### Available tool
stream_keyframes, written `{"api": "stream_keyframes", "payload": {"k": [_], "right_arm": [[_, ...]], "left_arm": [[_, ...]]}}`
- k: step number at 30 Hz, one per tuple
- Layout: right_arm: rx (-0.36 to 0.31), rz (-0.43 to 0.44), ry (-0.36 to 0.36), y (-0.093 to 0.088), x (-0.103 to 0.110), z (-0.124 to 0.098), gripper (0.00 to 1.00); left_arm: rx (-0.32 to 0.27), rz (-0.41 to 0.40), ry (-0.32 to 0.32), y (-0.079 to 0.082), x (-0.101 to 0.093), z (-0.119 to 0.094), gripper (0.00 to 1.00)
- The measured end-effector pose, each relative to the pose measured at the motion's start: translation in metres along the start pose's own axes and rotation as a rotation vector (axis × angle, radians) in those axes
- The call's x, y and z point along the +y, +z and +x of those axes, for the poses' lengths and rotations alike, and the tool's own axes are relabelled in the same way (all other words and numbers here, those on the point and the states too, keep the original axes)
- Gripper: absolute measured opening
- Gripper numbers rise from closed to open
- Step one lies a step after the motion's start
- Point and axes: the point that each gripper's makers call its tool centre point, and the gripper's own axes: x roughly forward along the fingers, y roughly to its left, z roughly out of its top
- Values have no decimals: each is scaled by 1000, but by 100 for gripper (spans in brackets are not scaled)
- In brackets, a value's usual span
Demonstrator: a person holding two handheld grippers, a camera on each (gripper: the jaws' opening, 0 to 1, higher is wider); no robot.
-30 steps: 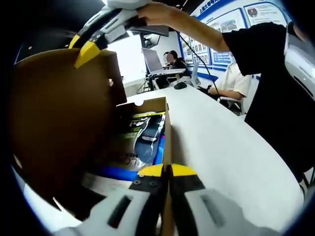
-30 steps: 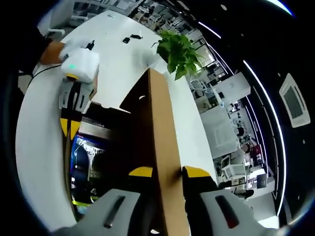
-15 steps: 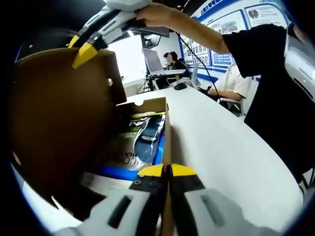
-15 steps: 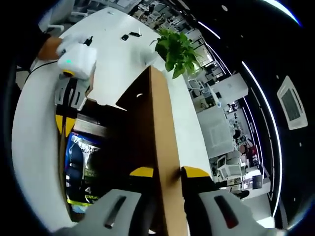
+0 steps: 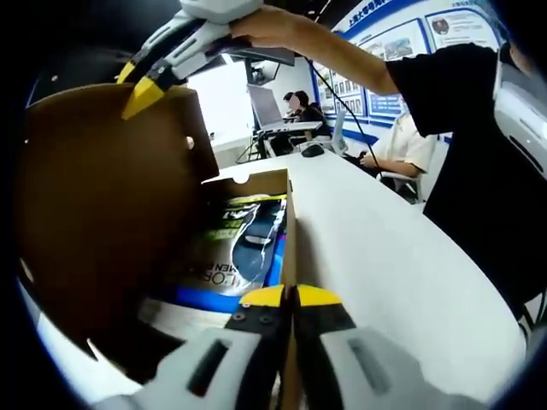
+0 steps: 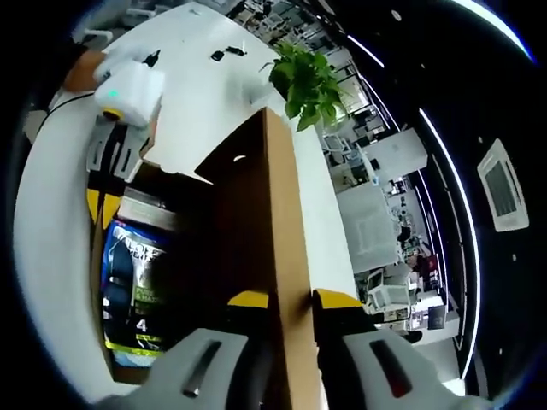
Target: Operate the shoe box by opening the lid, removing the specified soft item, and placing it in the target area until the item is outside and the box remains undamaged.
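Brown box, blue pack, yellow-tipped tongs

Both left tongs (image 5: pixel 290 297) and right tongs (image 6: pixel 282 301) are pale grey with yellow tips. The shoe box (image 5: pixel 288 224) and its lid (image 6: pixel 278 222) are plain cardboard brown, darker inside. Beyond the left tongs lies a blue insole pack (image 5: pixel 244 243) with yellow-green bands and white lettering. The surface (image 5: pixel 385 256) is white; the plant (image 6: pixel 309 79) is green.

Your right gripper (image 6: pixel 283 301) swings the lid (image 6: pixel 256 256) further open than a second ago, tipping it back from the shoe box (image 5: pixel 289 224). More of the blue packaged item (image 6: pixel 132 286) inside now lies uncovered, its printed face showing.
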Motion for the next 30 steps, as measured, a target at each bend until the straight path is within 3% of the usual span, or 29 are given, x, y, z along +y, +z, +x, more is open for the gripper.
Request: {"api": "stream_keyframes", "payload": {"k": [8,19,30], "right_arm": [[25,-42,-35,-2,-2,3,15],[17,-23,-48,-2,-6,5,14],[24,-77,-122,-3,-11,11,9]], "left_arm": [[7,2,0,-2,0,0,3],[16,8,2,-3,0,0,3],[16,7,-1,-4,-1,0,3]]}}
